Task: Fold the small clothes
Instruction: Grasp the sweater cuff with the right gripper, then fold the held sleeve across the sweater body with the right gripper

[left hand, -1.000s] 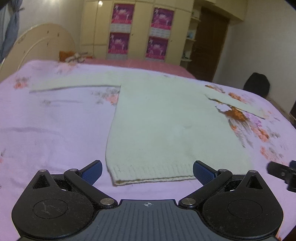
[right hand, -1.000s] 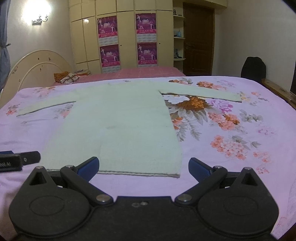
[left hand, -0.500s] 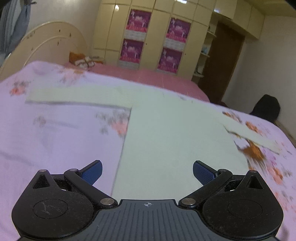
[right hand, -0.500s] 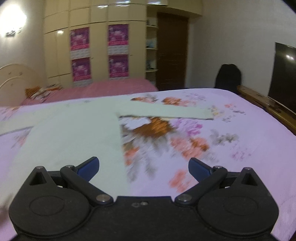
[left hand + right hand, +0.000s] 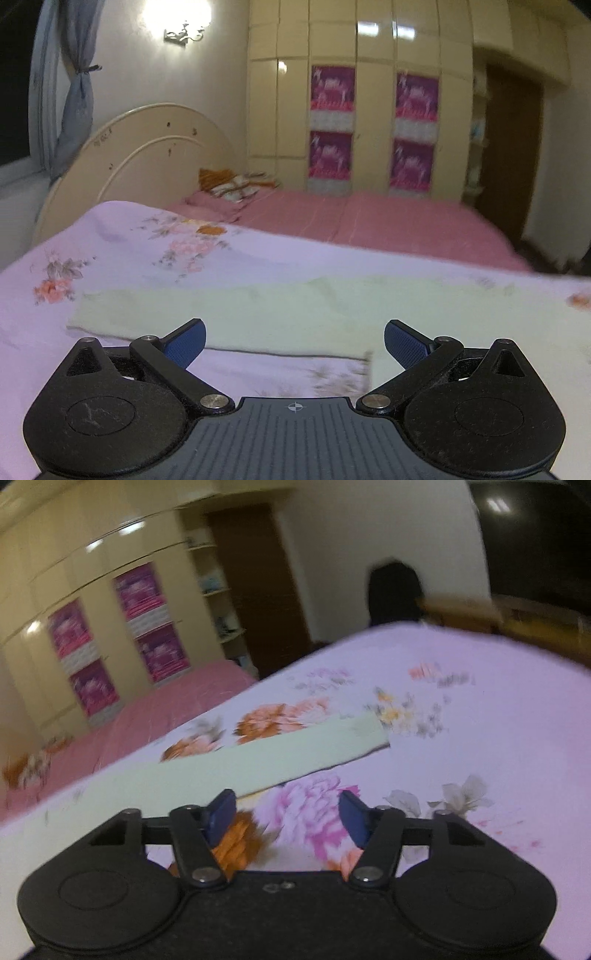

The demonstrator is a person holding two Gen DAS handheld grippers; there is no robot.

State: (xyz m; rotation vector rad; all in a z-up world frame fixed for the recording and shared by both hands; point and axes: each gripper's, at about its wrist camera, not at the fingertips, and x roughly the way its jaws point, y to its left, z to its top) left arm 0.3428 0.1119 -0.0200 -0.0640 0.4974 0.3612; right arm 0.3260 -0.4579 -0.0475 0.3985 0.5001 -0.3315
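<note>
A pale green knit sweater lies flat on the lilac flowered bedsheet (image 5: 110, 251). In the left wrist view its left sleeve (image 5: 229, 314) stretches across just beyond my left gripper (image 5: 293, 341), which is open and empty above the sleeve's near edge. In the right wrist view the right sleeve (image 5: 258, 757) runs up to its cuff (image 5: 369, 731). My right gripper (image 5: 288, 818) is partly open and empty, just short of that sleeve, over a printed flower. Both views are blurred.
A pink bed (image 5: 369, 221) with a cream headboard (image 5: 147, 147) stands beyond, with folded cloth (image 5: 232, 184) on it. Wardrobes with purple posters (image 5: 369, 122), a dark door (image 5: 258, 583) and a black bag (image 5: 393, 590) line the far side. A wooden edge (image 5: 461, 609) borders the right.
Both grippers moved away from the sweater's hem towards the sleeves, left gripper to the left sleeve, right gripper to the right sleeve. The right gripper's fingers have narrowed. Nothing was grasped.
</note>
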